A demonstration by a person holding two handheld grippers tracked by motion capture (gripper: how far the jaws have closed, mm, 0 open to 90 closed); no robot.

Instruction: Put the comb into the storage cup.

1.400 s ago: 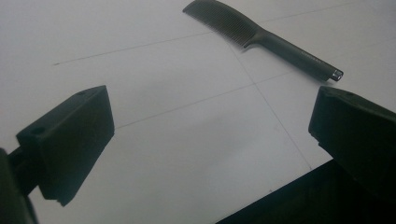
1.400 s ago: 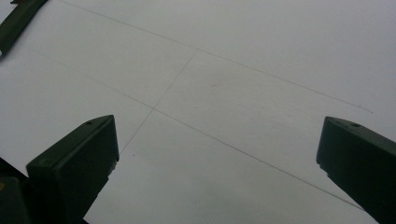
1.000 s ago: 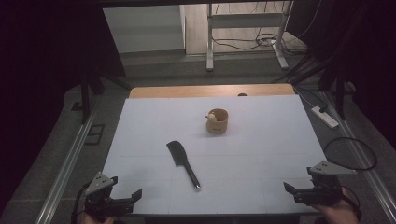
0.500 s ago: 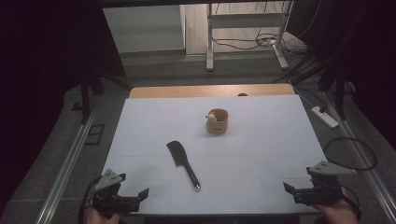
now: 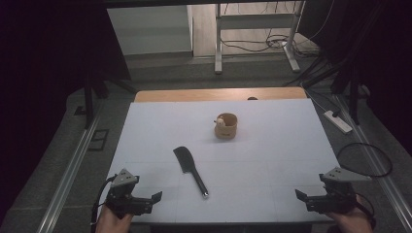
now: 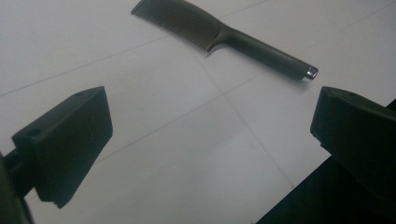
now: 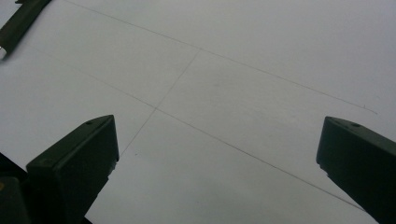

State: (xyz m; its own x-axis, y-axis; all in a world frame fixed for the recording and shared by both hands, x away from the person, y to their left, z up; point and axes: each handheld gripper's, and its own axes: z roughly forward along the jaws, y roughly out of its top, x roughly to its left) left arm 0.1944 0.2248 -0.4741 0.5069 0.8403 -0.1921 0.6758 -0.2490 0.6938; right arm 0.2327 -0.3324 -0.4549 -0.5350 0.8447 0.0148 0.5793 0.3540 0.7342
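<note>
A black comb (image 5: 189,168) lies flat near the middle of the white table (image 5: 272,145), handle toward the front edge. The left gripper view shows the comb (image 6: 219,33) just beyond the jaws. Behind it stands a small wooden cup (image 5: 226,126) with a pale object inside. My left gripper (image 5: 154,198) hovers at the front left corner, open and empty, pointing right toward the comb. Over at the front right corner, my right gripper (image 5: 300,196) is open too, with nothing between its jaws. In the right gripper view the comb's handle tip (image 7: 16,23) shows at the top left.
Beyond the white sheet a wooden strip (image 5: 218,93) edges the table's far side. A metal frame (image 5: 252,39) and cables stand on the floor behind. A power strip (image 5: 338,121) and a cable loop (image 5: 364,160) lie to the right.
My left gripper has shifted right along the front edge, closer to the comb. The right gripper has stayed put.
</note>
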